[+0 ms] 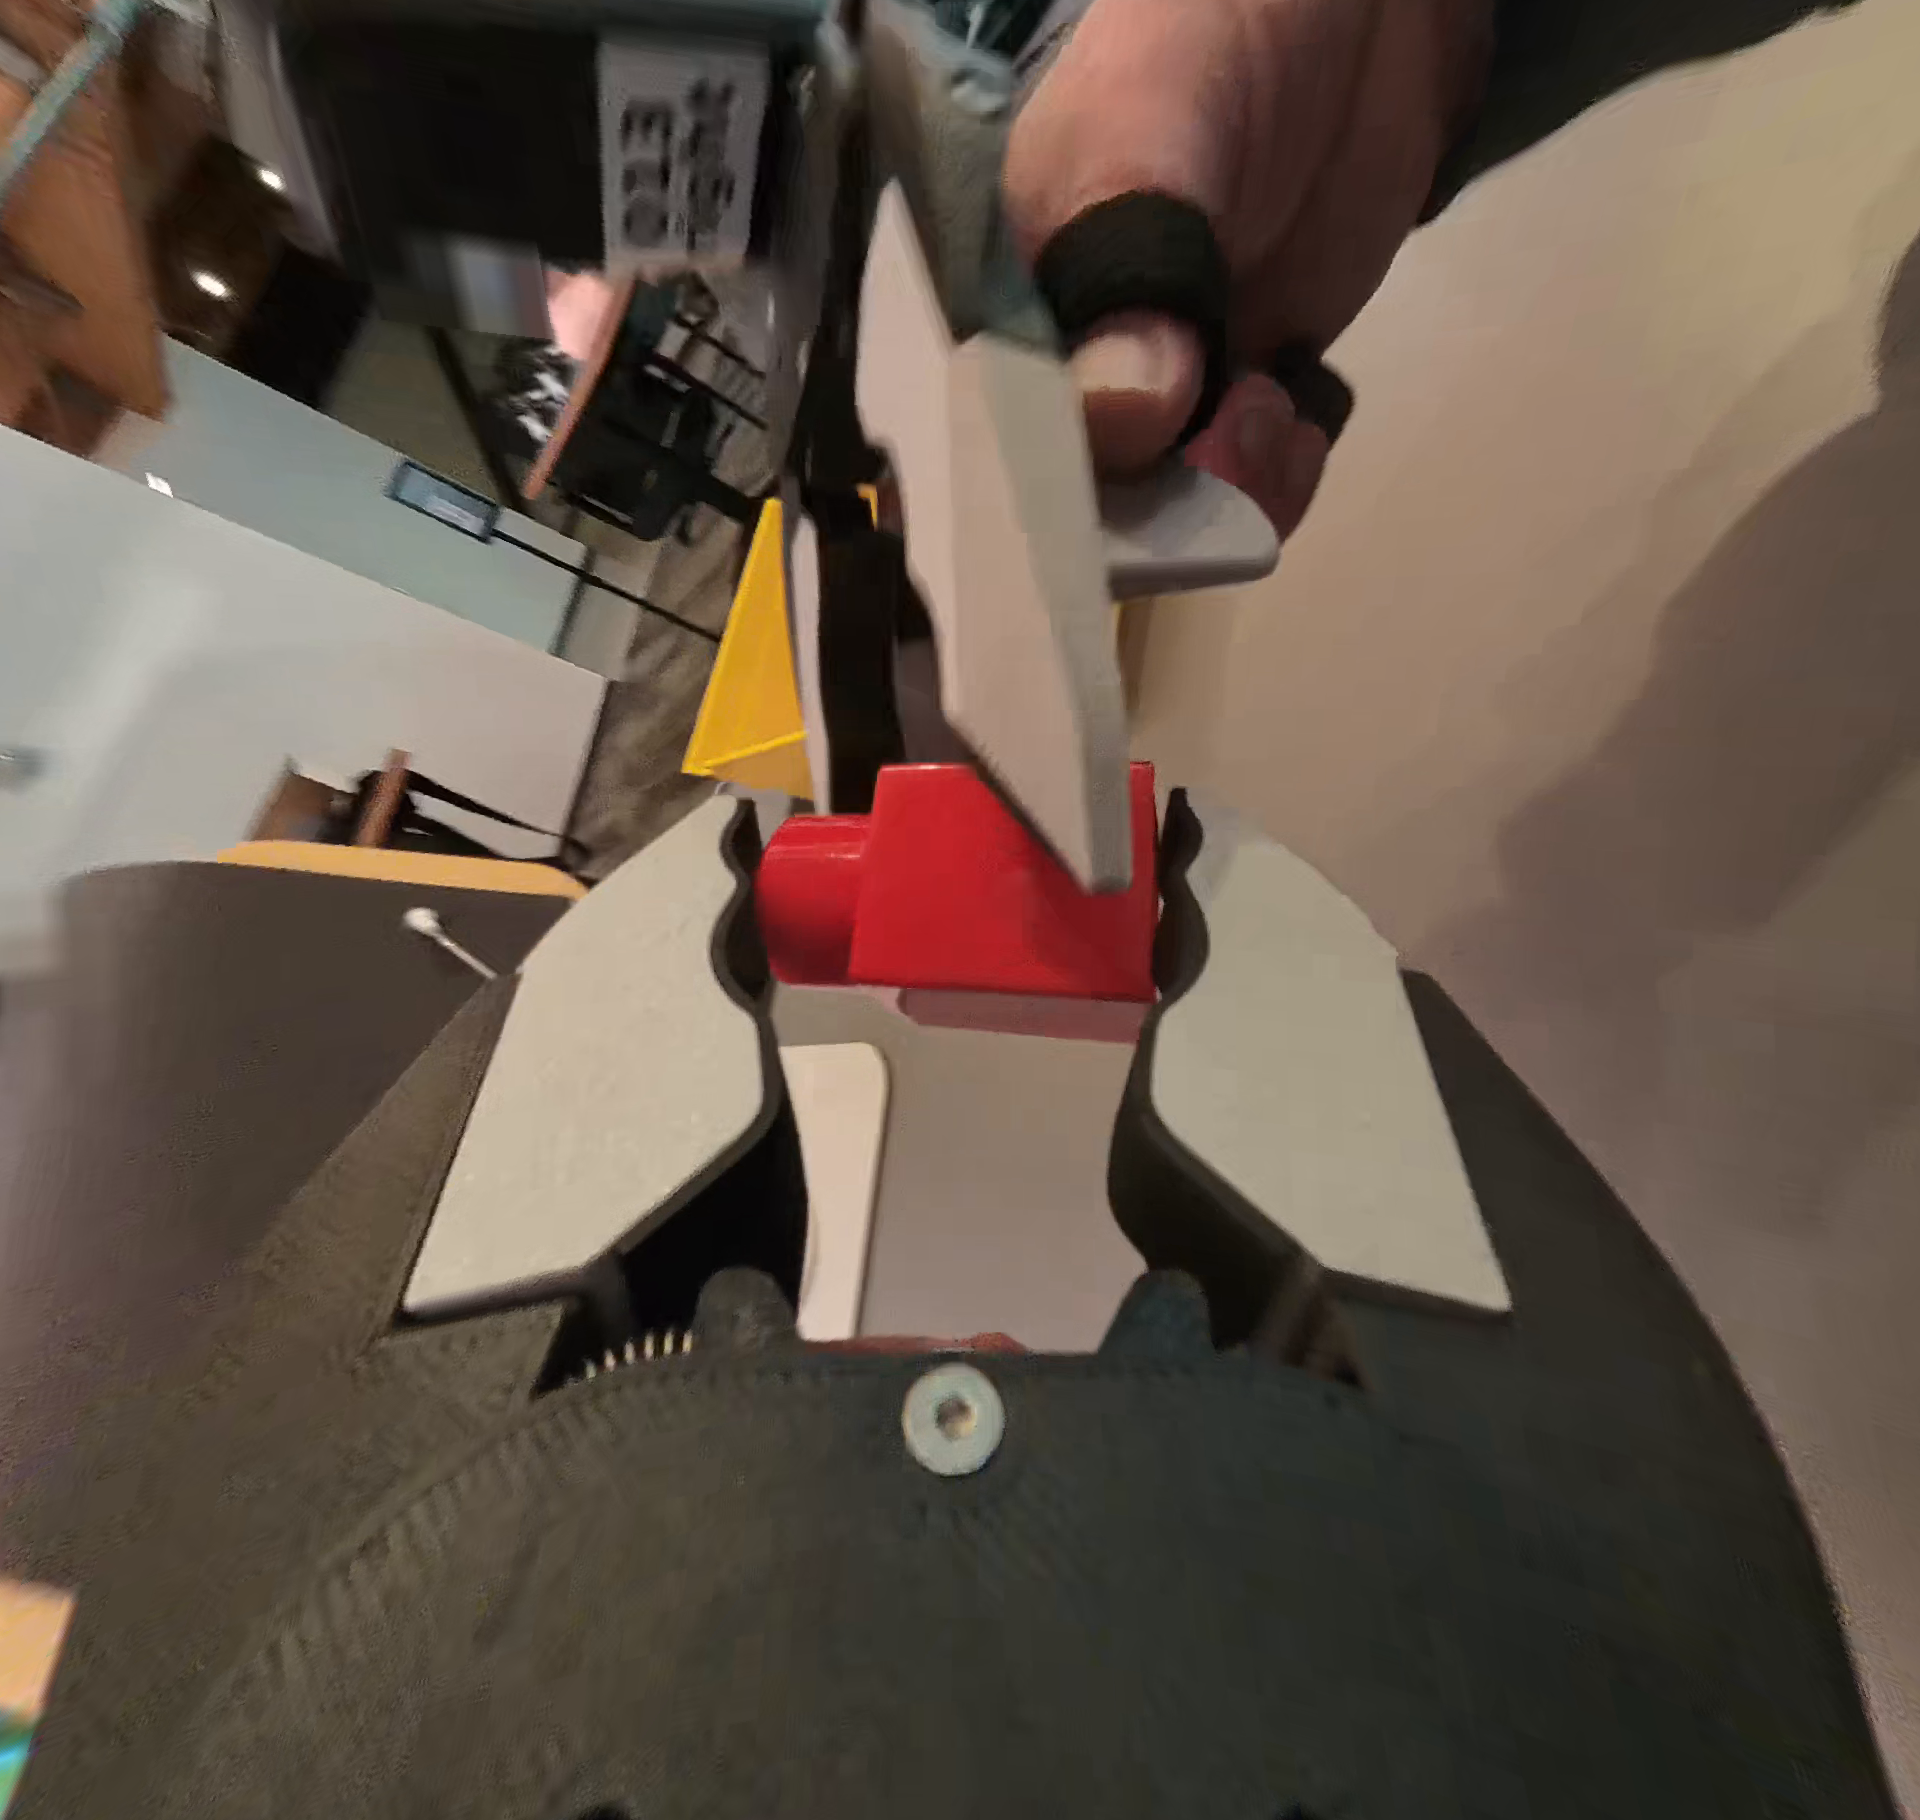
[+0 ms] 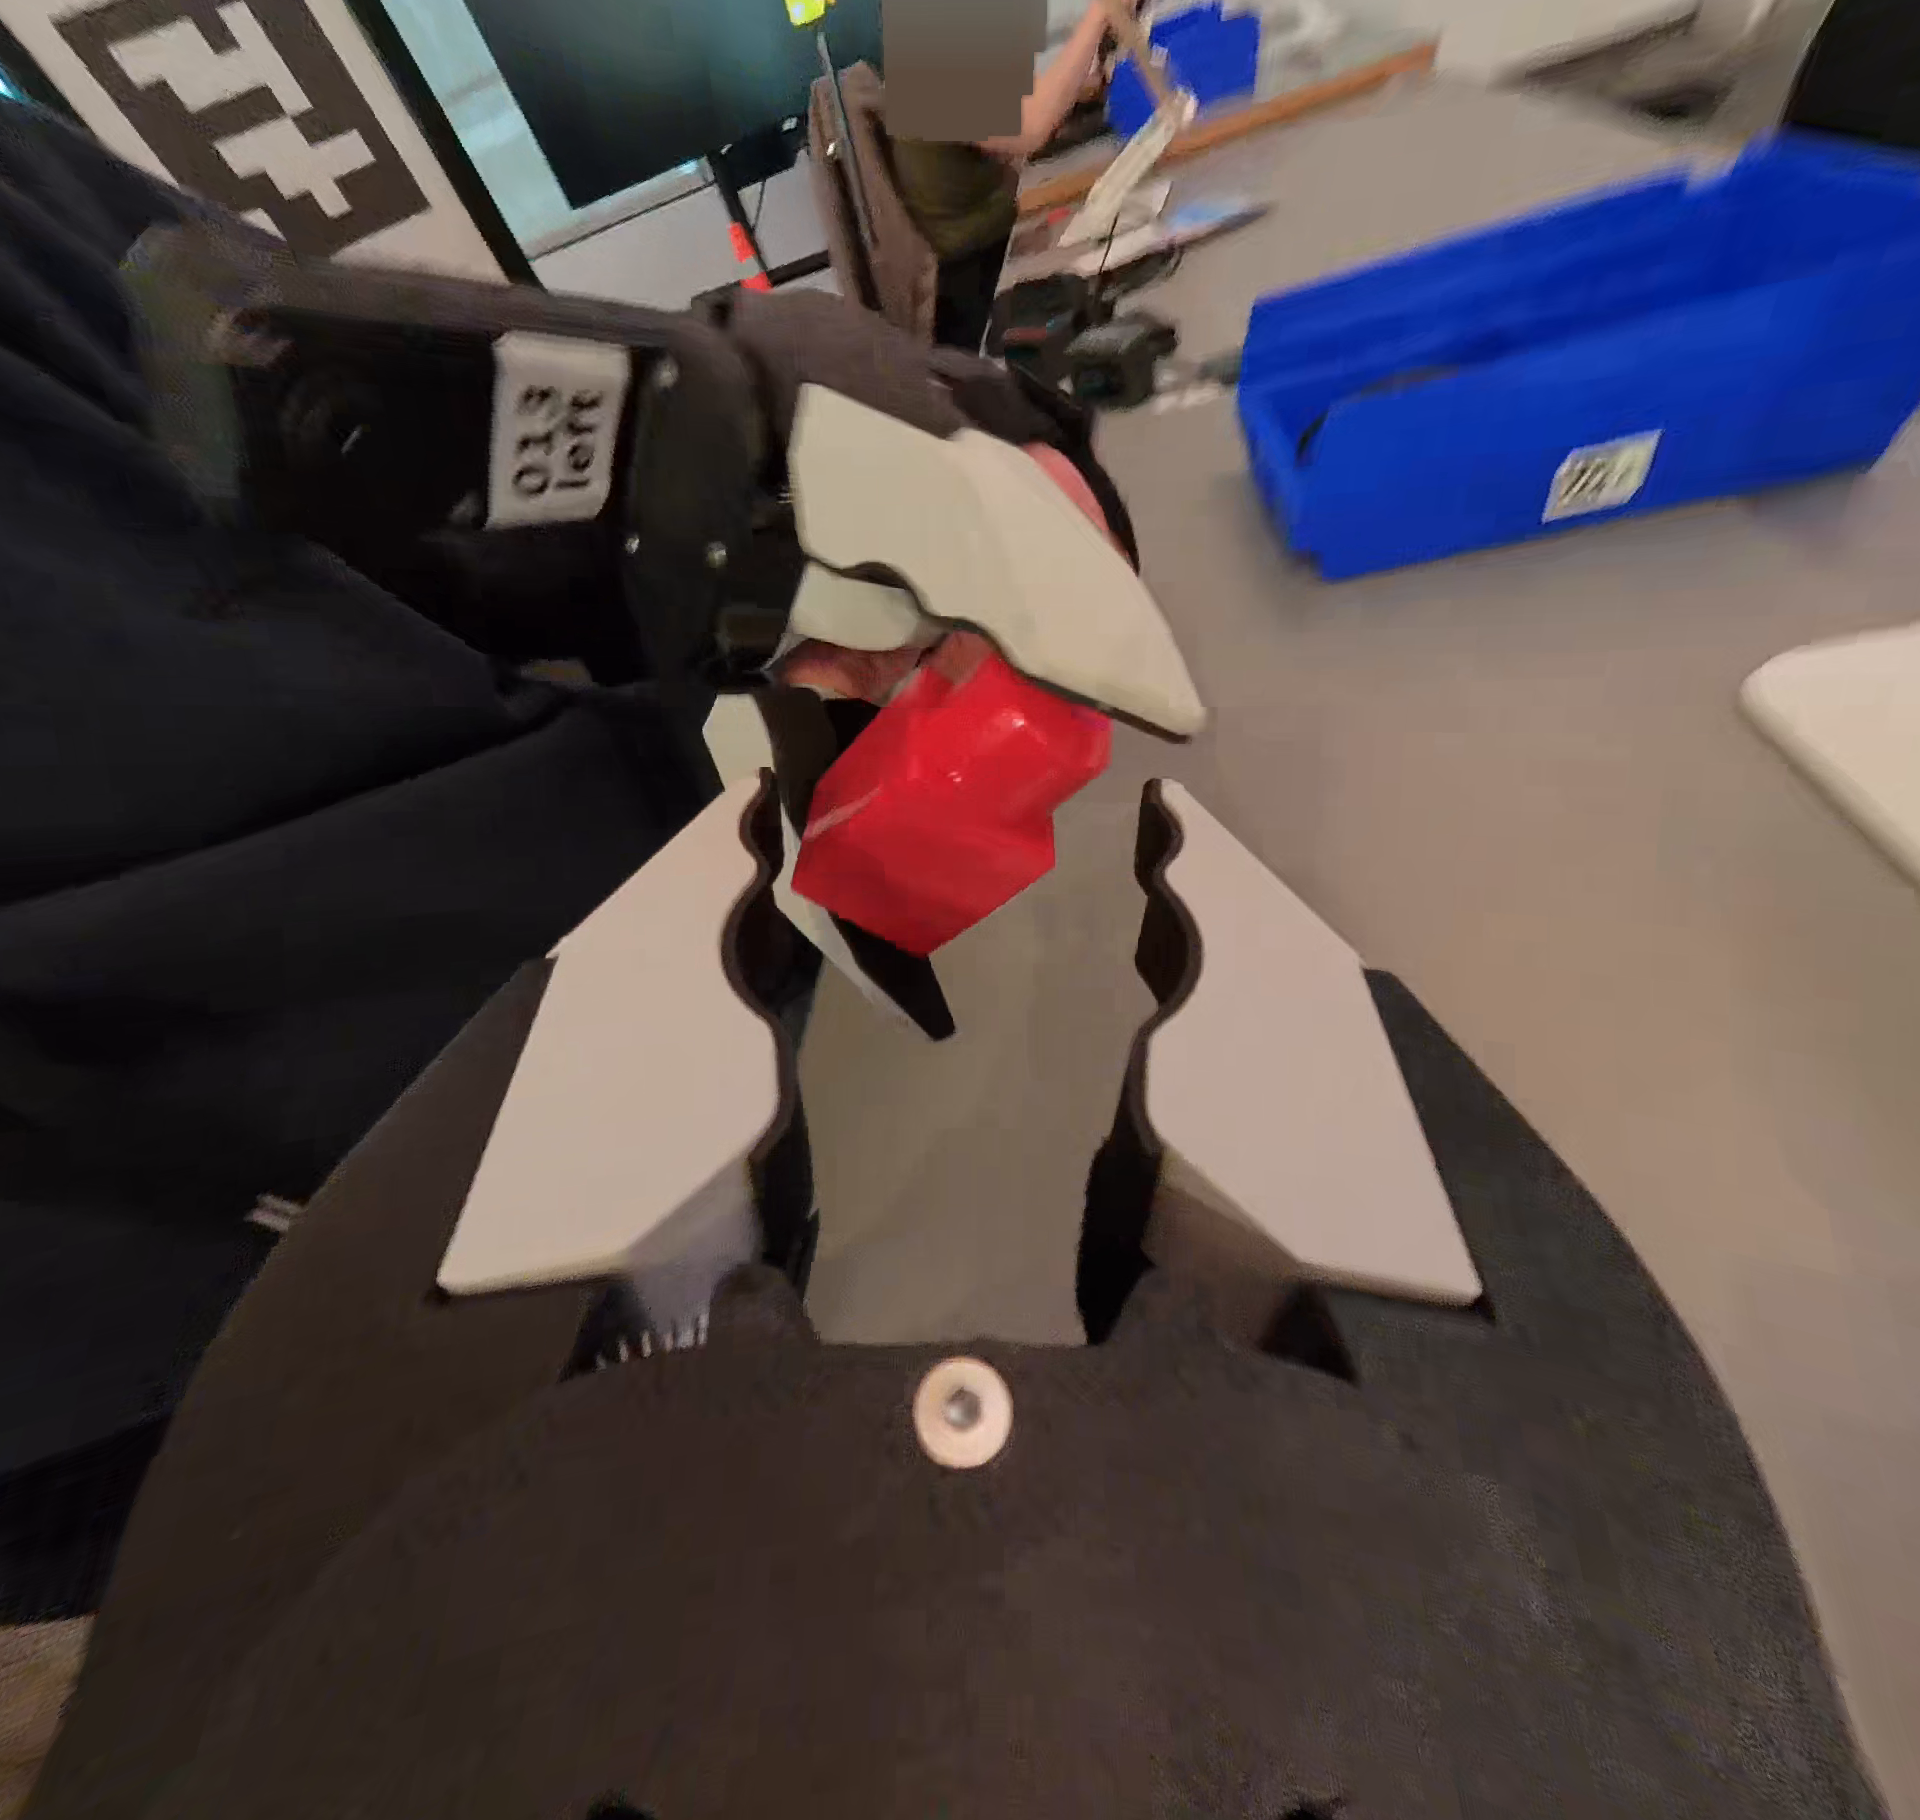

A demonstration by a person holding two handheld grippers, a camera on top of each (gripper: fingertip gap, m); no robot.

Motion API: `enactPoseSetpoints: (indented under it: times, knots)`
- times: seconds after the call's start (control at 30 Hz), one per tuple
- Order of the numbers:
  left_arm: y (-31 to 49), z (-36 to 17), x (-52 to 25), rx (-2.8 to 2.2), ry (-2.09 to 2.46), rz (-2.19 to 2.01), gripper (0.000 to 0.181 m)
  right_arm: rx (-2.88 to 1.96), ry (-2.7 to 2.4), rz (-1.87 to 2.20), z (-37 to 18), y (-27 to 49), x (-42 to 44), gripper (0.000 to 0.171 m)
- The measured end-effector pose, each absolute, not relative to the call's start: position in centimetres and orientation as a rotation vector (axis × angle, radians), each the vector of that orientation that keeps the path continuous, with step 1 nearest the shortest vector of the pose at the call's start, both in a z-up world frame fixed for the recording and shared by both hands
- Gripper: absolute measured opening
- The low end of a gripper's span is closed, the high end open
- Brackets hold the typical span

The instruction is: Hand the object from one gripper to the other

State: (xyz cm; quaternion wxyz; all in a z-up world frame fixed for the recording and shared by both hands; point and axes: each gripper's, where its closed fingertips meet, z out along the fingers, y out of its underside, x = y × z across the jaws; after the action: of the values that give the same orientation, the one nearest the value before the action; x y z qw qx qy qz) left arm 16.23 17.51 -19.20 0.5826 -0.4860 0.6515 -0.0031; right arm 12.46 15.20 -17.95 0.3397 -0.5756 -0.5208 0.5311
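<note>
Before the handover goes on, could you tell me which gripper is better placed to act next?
The right gripper: it is open, fingers around the red block held by the left gripper, so closing it probably comes next.

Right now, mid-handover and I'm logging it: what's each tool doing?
Left tool: shut on the glossy red plastic block.
Right tool: open, fingers around that block, not yet clamped.

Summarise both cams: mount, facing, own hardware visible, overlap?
Left wrist view: on the left gripper, facing along its fingers clamped on the red block; right gripper and hand beyond.
Right wrist view: on the right gripper, fingers apart, facing the block held by the left gripper.
Shared: block, both grippers.
</note>
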Motion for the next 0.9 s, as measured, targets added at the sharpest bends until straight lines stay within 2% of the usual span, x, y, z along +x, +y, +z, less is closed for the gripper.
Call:
enactPoseSetpoints:
  times: [0.13,0.37,0.5,0.73,0.9]
  knots:
    - [17.8,-18.3,15.7,-1.312,1.473,-0.309,0.072,-1.380,-1.442,0.932,-17.3,16.5,14.1,0.068]
    - [17.2,-17.9,15.9,-1.556,1.410,-0.813,0.072,-1.116,-1.536,0.525,-15.0,15.5,14.4,0.067]
    - [17.1,-17.8,15.9,-1.633,1.322,-1.036,0.072,-1.050,-1.570,0.391,-14.9,15.1,14.5,0.056]
    - [17.6,-16.4,16.6,-1.686,1.011,-1.417,0.072,-0.996,-1.394,0.123,-15.0,16.6,13.7,0.077]
    - [17.1,-16.3,17.6,-1.681,0.908,-1.559,0.072,-0.951,-1.329,0.001,-16.0,17.2,12.3,0.062]
